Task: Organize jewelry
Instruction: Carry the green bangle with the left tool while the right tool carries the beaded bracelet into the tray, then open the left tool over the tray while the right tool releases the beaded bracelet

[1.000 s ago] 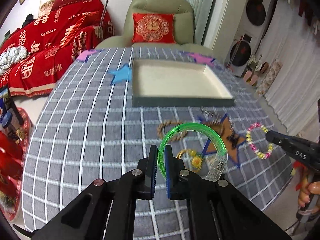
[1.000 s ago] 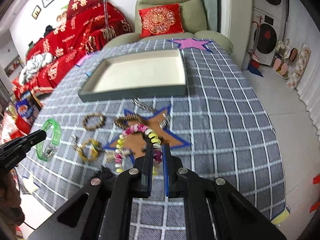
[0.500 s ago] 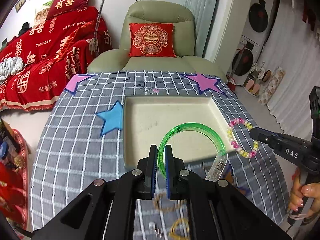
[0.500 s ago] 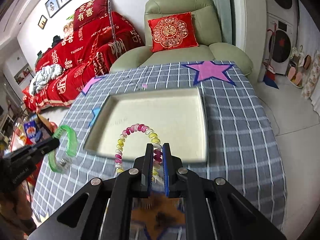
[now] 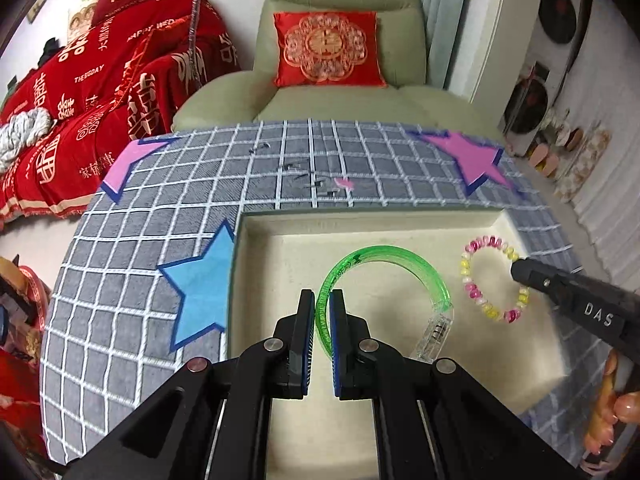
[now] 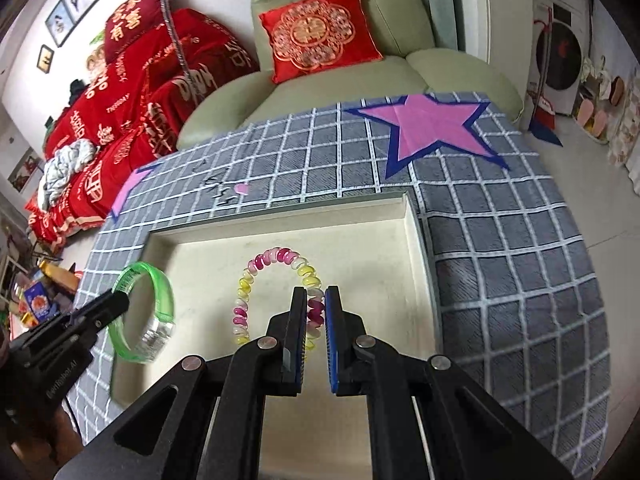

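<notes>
My left gripper (image 5: pixel 322 300) is shut on a translucent green bangle (image 5: pixel 384 254) and holds it over the cream tray (image 5: pixel 280 232). The bangle also shows in the right wrist view (image 6: pixel 160 284) at the tray's left side. My right gripper (image 6: pixel 316 296) is shut on a pink, yellow and white coil bracelet (image 6: pixel 276 258) and holds it over the same tray (image 6: pixel 412 232). The bracelet also shows in the left wrist view (image 5: pixel 476 296) over the tray's right part. Both pieces hang above the tray floor.
The tray sits on a grey checked tablecloth (image 5: pixel 120 280) with a blue star (image 5: pixel 200 292) to its left and a pink star (image 6: pixel 428 128) behind it. A few small hair clips (image 5: pixel 312 178) lie behind the tray. A green armchair (image 5: pixel 340 40) stands beyond the table.
Both grippers have moved forward from the table's front area to over the tray, each still holding its piece. The loose jewelry near the front has dropped out of view.
</notes>
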Available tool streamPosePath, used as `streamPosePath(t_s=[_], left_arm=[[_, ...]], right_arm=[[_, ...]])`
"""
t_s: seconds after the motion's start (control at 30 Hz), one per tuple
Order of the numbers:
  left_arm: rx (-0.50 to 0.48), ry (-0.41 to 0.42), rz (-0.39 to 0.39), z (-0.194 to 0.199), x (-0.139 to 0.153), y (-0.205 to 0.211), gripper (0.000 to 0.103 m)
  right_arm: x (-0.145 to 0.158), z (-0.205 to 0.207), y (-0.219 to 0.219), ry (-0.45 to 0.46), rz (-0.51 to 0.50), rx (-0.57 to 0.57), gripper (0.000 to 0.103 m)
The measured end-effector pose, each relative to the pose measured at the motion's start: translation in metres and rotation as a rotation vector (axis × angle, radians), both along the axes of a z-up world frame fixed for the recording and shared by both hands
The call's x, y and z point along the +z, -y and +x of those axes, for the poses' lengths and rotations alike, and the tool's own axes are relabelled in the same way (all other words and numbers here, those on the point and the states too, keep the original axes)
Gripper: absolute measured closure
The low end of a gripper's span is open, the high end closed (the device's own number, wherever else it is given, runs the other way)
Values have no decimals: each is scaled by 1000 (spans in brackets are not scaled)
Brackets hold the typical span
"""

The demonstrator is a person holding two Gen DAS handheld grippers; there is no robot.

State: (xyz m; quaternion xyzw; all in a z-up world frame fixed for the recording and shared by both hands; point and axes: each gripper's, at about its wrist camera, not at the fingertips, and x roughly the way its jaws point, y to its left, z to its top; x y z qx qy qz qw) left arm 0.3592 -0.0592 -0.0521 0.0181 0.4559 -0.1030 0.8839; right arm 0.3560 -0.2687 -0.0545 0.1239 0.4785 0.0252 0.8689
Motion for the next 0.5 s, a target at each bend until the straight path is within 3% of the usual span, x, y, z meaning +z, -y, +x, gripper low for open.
streamPosePath(t_s=[0.27, 0.5], left_arm=[[-13, -48, 90, 19, -36, 19, 87], [4, -62, 144, 24, -47, 22, 87]], right_arm=[[-41, 19, 2, -63, 2, -18, 94], [-47, 17, -4, -62, -51, 3, 93]])
